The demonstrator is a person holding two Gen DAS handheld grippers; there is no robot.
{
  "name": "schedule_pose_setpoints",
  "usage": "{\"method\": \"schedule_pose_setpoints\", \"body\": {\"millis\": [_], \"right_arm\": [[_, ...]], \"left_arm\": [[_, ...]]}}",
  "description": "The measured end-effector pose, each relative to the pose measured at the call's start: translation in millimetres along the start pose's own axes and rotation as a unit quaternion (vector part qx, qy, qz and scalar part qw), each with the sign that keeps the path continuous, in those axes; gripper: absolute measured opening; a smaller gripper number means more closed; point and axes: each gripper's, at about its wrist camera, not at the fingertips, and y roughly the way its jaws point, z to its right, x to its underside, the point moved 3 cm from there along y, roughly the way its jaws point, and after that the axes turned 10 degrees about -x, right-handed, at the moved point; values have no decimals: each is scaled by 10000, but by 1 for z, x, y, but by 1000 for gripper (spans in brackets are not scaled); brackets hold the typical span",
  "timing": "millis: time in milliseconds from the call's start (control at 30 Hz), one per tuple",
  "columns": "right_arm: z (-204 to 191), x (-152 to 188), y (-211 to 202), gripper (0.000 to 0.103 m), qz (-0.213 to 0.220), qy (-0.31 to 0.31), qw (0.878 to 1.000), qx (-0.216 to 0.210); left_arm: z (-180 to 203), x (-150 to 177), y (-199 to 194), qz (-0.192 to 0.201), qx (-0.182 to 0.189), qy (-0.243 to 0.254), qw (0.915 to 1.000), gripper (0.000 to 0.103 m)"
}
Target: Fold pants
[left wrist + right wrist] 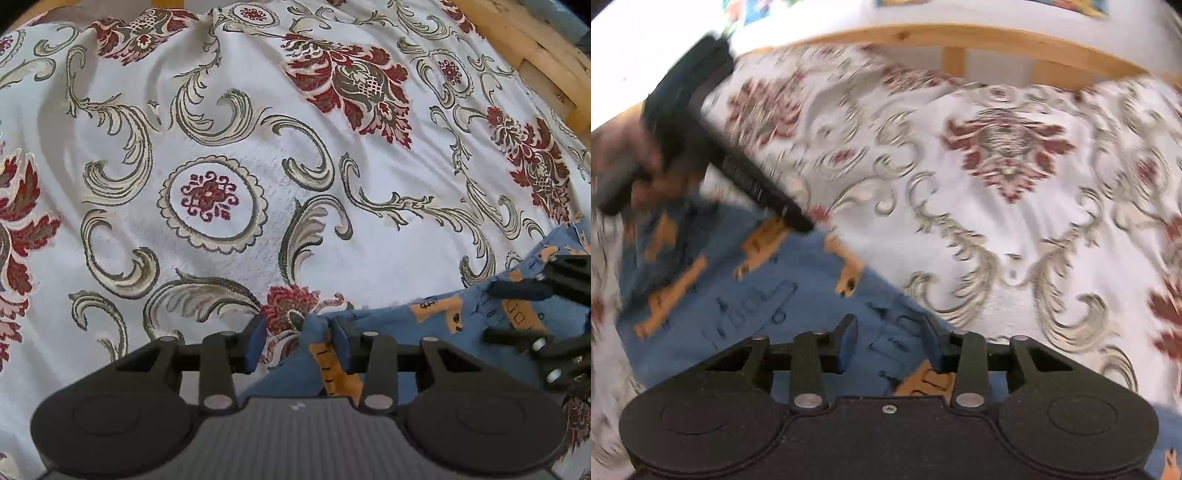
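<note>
The blue pants (443, 332) with orange animal prints lie on a patterned bedspread (221, 147), at the lower right of the left wrist view. My left gripper (299, 332) is open; a bunched edge of the pants rests against its right finger. My right gripper shows at the right edge of that view (524, 314), over the pants. In the blurred right wrist view my right gripper (888, 339) is open over the pants (738, 295). The left gripper (798, 221) and the hand holding it show at upper left.
The white bedspread with red and grey floral pattern (997, 221) covers the bed. A wooden bed frame runs along the far edge (960, 40) and shows at the top right in the left wrist view (546, 55).
</note>
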Motion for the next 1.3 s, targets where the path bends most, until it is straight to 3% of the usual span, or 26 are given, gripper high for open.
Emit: {"method": "schedule_pose_setpoints", "body": {"millis": [133, 233, 300, 367, 400, 433, 467, 633, 767, 833, 933, 1033, 1133, 1200, 1300], "right_arm": [[3, 4, -13, 60, 201, -1, 9996, 219], [16, 16, -7, 53, 40, 272, 9988, 394], [17, 15, -15, 55, 215, 354, 9984, 388], [8, 15, -29, 65, 435, 143, 9982, 376], [4, 16, -33, 74, 472, 72, 9985, 272], [0, 16, -35, 77, 442, 25, 9989, 160], [-2, 20, -35, 77, 384, -26, 9992, 103], [21, 35, -46, 76, 359, 370, 9967, 622], [51, 49, -73, 76, 467, 791, 9872, 1300], [57, 53, -87, 79, 547, 746, 9821, 1638], [71, 65, -96, 79, 452, 707, 9752, 2049], [78, 73, -117, 83, 663, 879, 9717, 2089], [65, 79, -144, 100, 1025, 947, 9691, 2036], [50, 88, -162, 102, 1302, 1055, 9643, 2051], [31, 105, -182, 102, 1670, 1360, 9465, 2401]], "left_arm": [[1, -2, -4, 71, -175, 66, 9998, 46], [0, -4, -4, 3, -222, -55, 9997, 47], [0, -5, -8, 35, -288, -130, 9995, 49], [1, -4, -19, 197, -404, -123, 9989, 55], [3, -1, -26, 357, -460, -95, 9983, 59], [5, 1, -33, 536, -436, -83, 9976, 70], [8, 6, -39, 741, -334, -96, 9966, 77], [27, 28, -53, 1286, 113, -377, 9909, 82], [40, 26, -28, 963, -770, -125, 9923, 77], [31, 25, -24, 918, -937, -341, 9908, 77], [14, 23, -18, 742, -962, -942, 9881, 77], [7, 23, -22, 700, -1090, -1254, 9836, 77], [18, 24, -40, 956, -1044, -1255, 9820, 84], [34, 20, -50, 1101, -874, -1154, 9833, 87], [69, 9, -60, 1275, -602, -987, 9851, 94]]}}
